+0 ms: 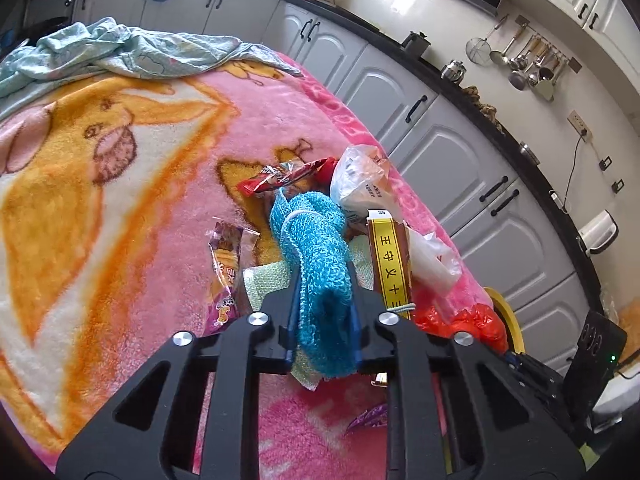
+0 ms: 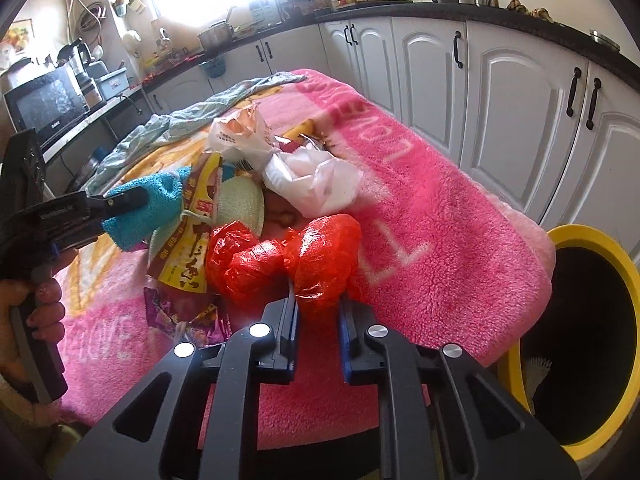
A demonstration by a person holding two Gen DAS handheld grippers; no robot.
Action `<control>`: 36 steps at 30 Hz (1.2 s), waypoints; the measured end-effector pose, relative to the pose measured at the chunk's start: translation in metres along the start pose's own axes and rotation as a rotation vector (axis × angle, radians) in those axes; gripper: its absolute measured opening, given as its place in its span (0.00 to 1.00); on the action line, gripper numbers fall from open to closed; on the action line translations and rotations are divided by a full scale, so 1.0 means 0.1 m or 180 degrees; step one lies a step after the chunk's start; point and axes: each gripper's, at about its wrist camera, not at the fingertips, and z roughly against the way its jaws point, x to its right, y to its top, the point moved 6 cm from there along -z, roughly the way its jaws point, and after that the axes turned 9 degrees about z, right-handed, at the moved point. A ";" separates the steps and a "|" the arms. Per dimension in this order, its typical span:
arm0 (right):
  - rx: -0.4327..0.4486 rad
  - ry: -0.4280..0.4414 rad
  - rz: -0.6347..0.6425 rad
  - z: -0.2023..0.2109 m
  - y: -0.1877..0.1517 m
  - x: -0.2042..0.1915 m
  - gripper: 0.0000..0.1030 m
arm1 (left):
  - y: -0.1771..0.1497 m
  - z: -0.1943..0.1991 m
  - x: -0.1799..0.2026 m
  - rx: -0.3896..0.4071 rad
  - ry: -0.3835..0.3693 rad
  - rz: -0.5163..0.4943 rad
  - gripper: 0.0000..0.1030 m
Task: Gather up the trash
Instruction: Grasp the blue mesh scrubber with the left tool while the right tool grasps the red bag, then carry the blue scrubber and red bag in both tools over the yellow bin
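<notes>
A heap of trash lies on a pink blanket (image 2: 420, 220). My left gripper (image 1: 322, 280) is shut on a blue knitted cloth (image 1: 316, 240), which hangs from its jaws; the right wrist view shows the same gripper (image 2: 132, 200) on the cloth (image 2: 160, 196). My right gripper (image 2: 318, 296) is shut on the near lobe of a knotted red plastic bag (image 2: 280, 256). Behind the bag lie white plastic bags (image 2: 316, 180), a yellow-brown packet (image 2: 192, 236) and a purple wrapper (image 2: 176, 312). A red snack wrapper (image 1: 288, 176) and another purple wrapper (image 1: 226, 268) lie further along the blanket.
A yellow-rimmed bin (image 2: 592, 240) with a dark inside stands just off the blanket's right edge. White cabinets (image 2: 500, 92) run behind it. A pale green cloth (image 2: 240, 204) lies under the heap, and a crumpled light blue sheet (image 1: 120, 52) lies at the far end.
</notes>
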 end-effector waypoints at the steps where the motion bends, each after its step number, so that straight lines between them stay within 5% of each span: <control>1: 0.0025 -0.0005 0.0010 0.03 0.01 0.00 0.14 | 0.01 0.03 -0.01 0.0016 -0.0012 0.0000 0.11; 19: 0.0343 -0.0142 0.0130 0.53 0.21 0.06 0.14 | 0.31 0.77 0.14 0.0636 -0.0067 -0.0196 0.09; 36: 0.0695 -0.0476 0.0080 1.18 0.28 0.37 0.14 | 0.02 0.71 0.83 0.0482 -0.0374 -0.0617 0.09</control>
